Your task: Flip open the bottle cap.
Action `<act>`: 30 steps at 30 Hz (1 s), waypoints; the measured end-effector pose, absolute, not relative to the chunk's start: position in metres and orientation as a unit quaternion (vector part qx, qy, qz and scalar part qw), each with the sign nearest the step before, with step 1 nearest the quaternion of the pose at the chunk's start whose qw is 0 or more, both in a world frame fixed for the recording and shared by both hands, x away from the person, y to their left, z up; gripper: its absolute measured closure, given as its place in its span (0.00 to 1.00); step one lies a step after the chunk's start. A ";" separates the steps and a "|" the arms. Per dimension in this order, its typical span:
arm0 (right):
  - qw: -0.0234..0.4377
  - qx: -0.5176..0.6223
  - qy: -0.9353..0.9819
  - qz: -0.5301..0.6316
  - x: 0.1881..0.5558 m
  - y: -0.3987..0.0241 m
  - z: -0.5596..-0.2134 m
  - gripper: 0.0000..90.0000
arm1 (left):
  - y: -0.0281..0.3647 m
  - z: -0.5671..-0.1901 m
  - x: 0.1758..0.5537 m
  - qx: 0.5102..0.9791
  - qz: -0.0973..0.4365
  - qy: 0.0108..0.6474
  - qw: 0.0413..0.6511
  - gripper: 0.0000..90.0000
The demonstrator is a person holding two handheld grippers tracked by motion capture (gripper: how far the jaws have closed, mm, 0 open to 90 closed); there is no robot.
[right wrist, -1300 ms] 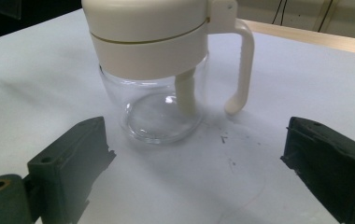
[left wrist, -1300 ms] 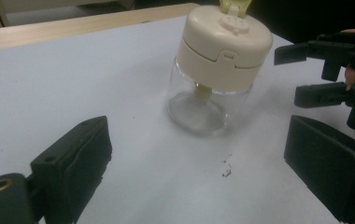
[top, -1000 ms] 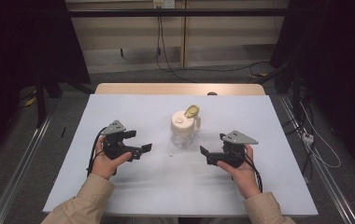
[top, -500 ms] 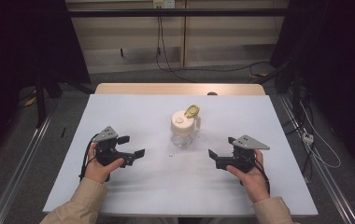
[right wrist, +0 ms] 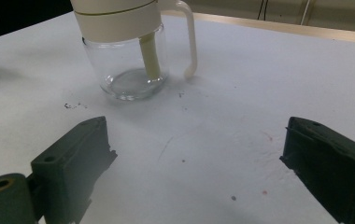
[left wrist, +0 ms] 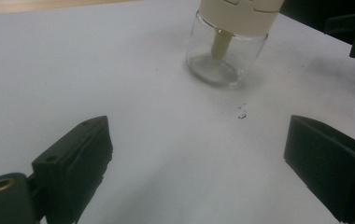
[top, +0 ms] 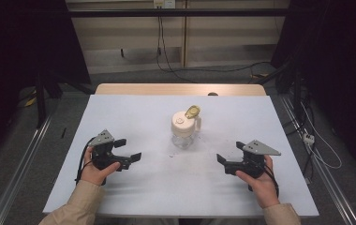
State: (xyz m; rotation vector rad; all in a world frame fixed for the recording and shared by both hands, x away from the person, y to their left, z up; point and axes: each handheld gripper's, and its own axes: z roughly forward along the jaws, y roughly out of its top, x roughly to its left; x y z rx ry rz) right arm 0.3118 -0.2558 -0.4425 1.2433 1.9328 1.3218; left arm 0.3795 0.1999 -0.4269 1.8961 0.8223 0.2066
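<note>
— Starting at the fingers: what are they doing?

— Both sets stand wide apart with nothing between them. The left gripper (top: 128,158) rests low over the white table (top: 134,122) on the person's left, the right gripper (top: 225,161) on the right, each pointing inward at the clear glass jar with a cream plastic lid and side handle (top: 184,131).

— Where is that jar, exactly?

— Upright near the middle of the table, between the two grippers and well apart from both. In the left gripper view the jar (left wrist: 227,44) stands ahead of the open jaws; in the right gripper view the jar (right wrist: 126,51) shows its handle turned to one side.

— How far along does the work look?

— Barely begun, I'd say. The lid is seated, the yellowish flip cap (top: 192,111) on top stands tilted up, and neither gripper touches anything. Reaching, gripping and whatever follows are all left.

— Anything inside?

— A cream tube (right wrist: 150,56) runs down from the lid toward the bottom. Otherwise the glass looks empty; a thin film of liquid I cannot rule out. Some dark specks (left wrist: 242,112) lie on the table beside it.
</note>
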 end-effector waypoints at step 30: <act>0.252 0.469 0.697 0.481 0.288 -0.284 -0.445 0.08 | 0.220 -0.432 0.368 0.787 0.095 0.350 0.499 0.08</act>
